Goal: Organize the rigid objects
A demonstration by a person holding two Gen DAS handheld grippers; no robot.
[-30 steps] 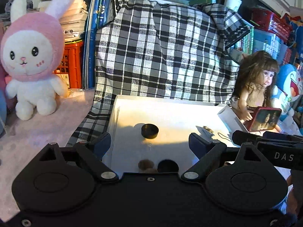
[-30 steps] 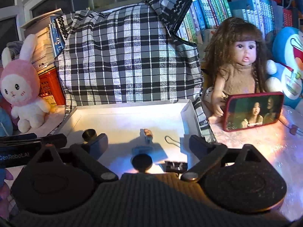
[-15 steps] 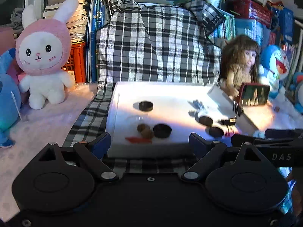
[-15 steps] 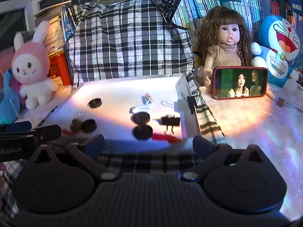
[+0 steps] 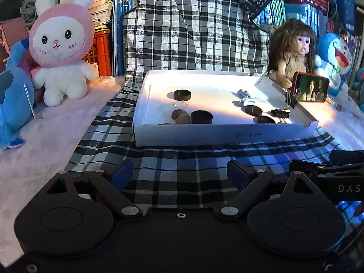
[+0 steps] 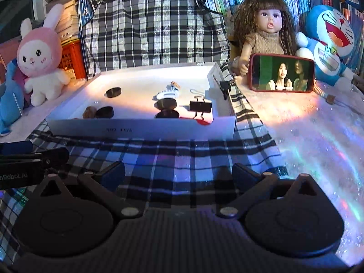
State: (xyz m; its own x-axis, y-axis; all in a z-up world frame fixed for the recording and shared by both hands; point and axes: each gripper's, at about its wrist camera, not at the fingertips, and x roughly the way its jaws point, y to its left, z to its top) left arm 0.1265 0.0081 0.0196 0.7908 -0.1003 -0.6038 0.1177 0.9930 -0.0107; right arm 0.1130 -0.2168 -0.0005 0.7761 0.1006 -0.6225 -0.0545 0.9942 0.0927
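A shallow white box (image 5: 218,134) (image 6: 141,128) sits on plaid cloth and holds several small items. Among them are black round caps (image 5: 182,94) (image 6: 113,92), a brown walnut-like lump (image 5: 180,116) (image 6: 89,112), a black binder clip (image 6: 200,106) (image 5: 281,113) and a white clip (image 6: 167,93). My left gripper (image 5: 179,173) hangs open over the cloth in front of the box, nothing between its fingers. My right gripper (image 6: 178,174) is likewise open and empty, just short of the box's near wall.
A pink rabbit plush (image 5: 62,45) and a blue plush (image 5: 11,104) stand left. A doll (image 6: 261,29), a red-cased phone (image 6: 282,74) and a blue cat plush (image 6: 329,38) stand right. Plaid fabric (image 5: 193,29) drapes over books behind.
Both grippers have pulled back from over the box interior to the plaid cloth in front of it. The box now lies wholly ahead of the fingers. Both stayed open.
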